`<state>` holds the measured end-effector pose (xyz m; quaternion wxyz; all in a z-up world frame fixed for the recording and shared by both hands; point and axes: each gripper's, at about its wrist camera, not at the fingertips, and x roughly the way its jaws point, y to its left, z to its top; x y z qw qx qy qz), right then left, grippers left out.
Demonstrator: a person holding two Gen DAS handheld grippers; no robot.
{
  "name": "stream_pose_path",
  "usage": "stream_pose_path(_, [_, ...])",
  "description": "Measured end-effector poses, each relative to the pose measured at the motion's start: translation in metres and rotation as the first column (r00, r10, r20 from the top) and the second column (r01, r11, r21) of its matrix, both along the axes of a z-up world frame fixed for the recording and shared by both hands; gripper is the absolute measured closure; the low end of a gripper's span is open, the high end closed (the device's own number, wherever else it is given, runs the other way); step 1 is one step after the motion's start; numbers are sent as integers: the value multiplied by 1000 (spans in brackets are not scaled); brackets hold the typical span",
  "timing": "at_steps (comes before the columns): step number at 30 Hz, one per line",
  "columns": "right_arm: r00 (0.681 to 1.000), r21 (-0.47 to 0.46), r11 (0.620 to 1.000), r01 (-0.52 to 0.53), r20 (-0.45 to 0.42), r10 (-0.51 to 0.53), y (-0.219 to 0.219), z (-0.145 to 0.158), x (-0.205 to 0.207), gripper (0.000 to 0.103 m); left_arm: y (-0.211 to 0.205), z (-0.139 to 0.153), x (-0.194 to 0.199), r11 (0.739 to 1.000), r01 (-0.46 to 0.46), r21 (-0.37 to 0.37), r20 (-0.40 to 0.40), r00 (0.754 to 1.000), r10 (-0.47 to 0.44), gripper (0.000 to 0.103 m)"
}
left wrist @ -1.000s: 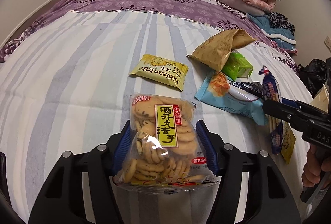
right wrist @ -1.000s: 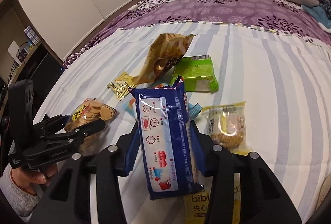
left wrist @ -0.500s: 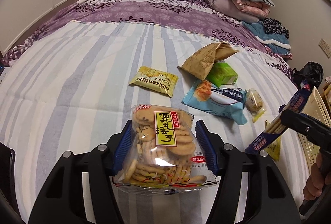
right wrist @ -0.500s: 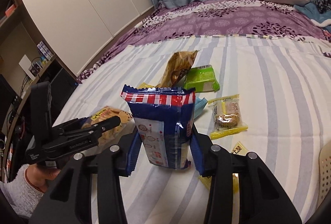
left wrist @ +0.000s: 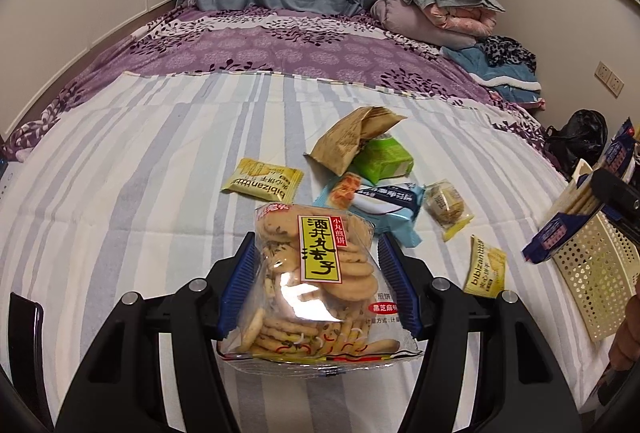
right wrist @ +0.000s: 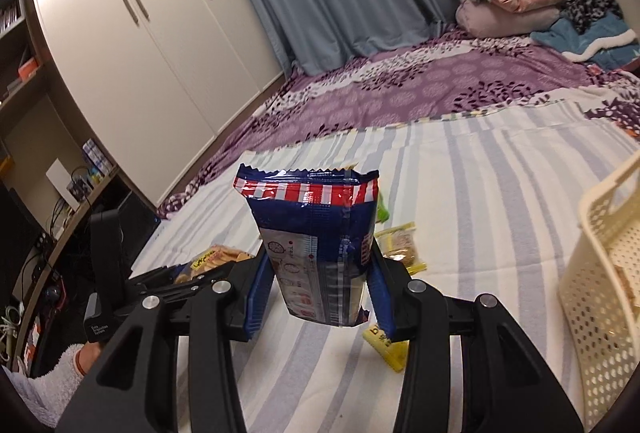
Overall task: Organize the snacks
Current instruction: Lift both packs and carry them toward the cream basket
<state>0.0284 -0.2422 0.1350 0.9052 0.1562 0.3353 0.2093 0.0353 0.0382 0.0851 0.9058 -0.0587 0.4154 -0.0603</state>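
My left gripper [left wrist: 318,287] is shut on a clear bag of round cookies [left wrist: 316,281] with a yellow label, held above the striped bedsheet. My right gripper [right wrist: 318,281] is shut on a dark blue snack packet [right wrist: 316,233] with a red-and-white striped top, held upright in the air. In the left wrist view that blue packet [left wrist: 576,217] hangs at the right edge, over a cream perforated basket [left wrist: 596,273]. In the right wrist view the basket [right wrist: 600,273] stands at the right and the cookie bag [right wrist: 212,259] shows at lower left.
Loose snacks lie on the bed: two yellow packets [left wrist: 262,181] [left wrist: 486,271], a brown bag [left wrist: 352,139], a green pack [left wrist: 382,159], a light blue packet [left wrist: 380,203] and a small wrapped cake [left wrist: 446,203]. Folded blankets [left wrist: 436,9] sit at the head; a wardrobe [right wrist: 132,45] stands left.
Both grippers have risen with their packets. The right gripper carried the blue packet away from the snack pile toward the basket, tipping it more upright. More of the room shows in both views.
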Motion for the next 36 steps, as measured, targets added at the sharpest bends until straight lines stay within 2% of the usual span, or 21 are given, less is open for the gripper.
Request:
stream_pose_path(9, [983, 33, 987, 158, 94, -160, -73, 33, -42, 60, -24, 19, -6, 998, 50, 22, 38, 998, -51, 41])
stream_pose_path(17, [935, 41, 945, 325, 136, -328, -138, 45, -85, 60, -50, 36, -11, 994, 99, 45, 67, 993, -102, 41])
stream_pose_path(26, [853, 5, 855, 519, 60, -518, -203, 27, -122, 59, -85, 51, -16, 983, 172, 62, 92, 980, -177, 41])
stream_pose_path(30, [829, -18, 829, 559, 20, -559, -216, 17, -130, 59, -103, 55, -17, 975, 210, 67, 97, 972, -216, 41])
stream_pose_path(36, [810, -55, 810, 584, -40, -586, -226, 4, -140, 57, -126, 58, -19, 964, 252, 80, 98, 961, -259, 40])
